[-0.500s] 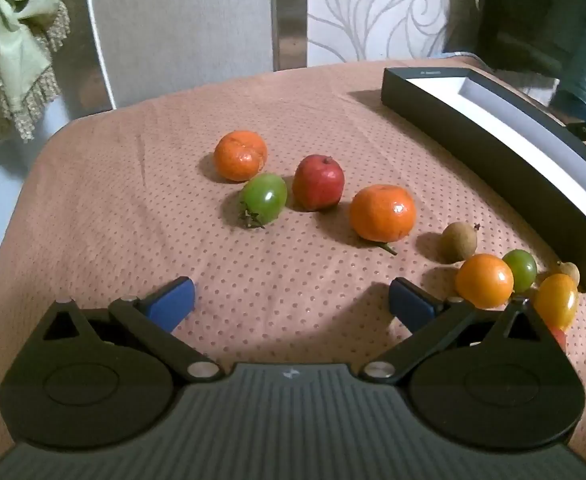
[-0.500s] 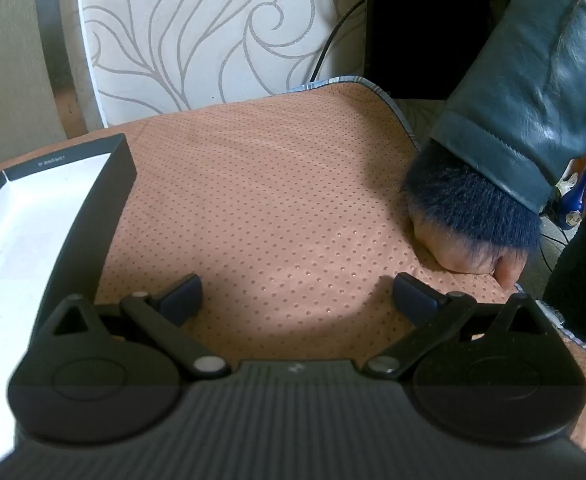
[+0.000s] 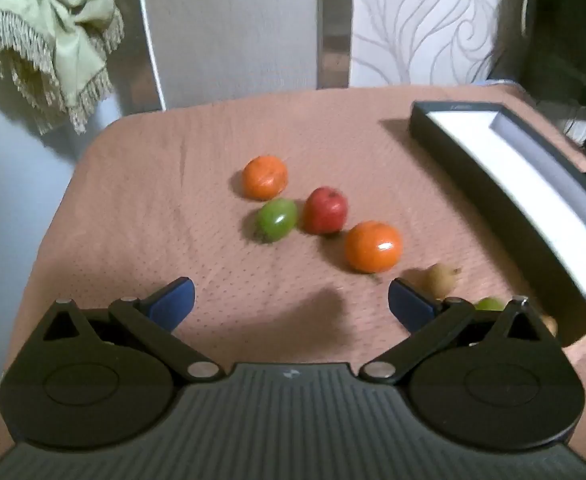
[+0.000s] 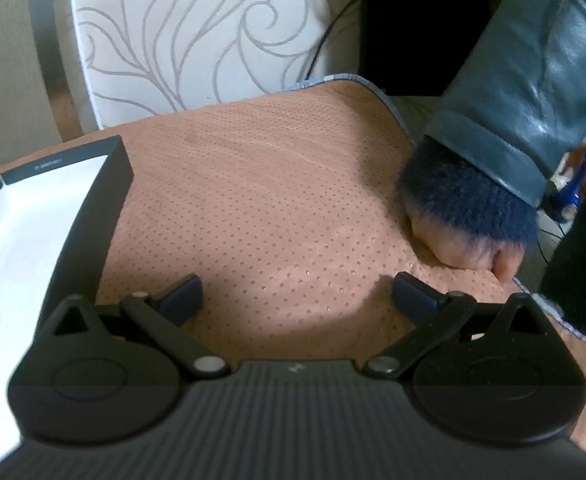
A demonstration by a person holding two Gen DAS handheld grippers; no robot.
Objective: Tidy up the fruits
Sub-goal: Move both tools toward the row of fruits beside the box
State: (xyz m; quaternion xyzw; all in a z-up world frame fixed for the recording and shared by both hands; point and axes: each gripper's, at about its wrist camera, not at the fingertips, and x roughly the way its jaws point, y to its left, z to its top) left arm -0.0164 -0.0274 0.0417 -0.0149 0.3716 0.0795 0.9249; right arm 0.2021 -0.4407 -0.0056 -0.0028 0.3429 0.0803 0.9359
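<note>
Nothing sorted yet.
I'm hovering both jaws spread and empty; fruits (image 3: 373, 246) are lying loose on the worktop (image 3: 173, 200), box (image 3: 533, 184) unfilled.

Tablecloth (image 3: 197, 208): light brown with a fine dot pattern. Two oranges, far (image 3: 264, 177) and near (image 3: 373, 246): bright orange. Apple (image 3: 325, 210): red. Oval fruit (image 3: 277, 219) beside it: green. Small fruit (image 3: 441, 279): dull brown. Box (image 3: 433, 136): black walls, white inside. Chair back (image 4: 197, 40): white with grey swirls. Fringed cloth (image 3: 49, 28): pale green. Sleeve (image 4: 533, 72): blue-grey with a dark furry cuff. Gripper pads (image 3: 171, 302): blue
</note>
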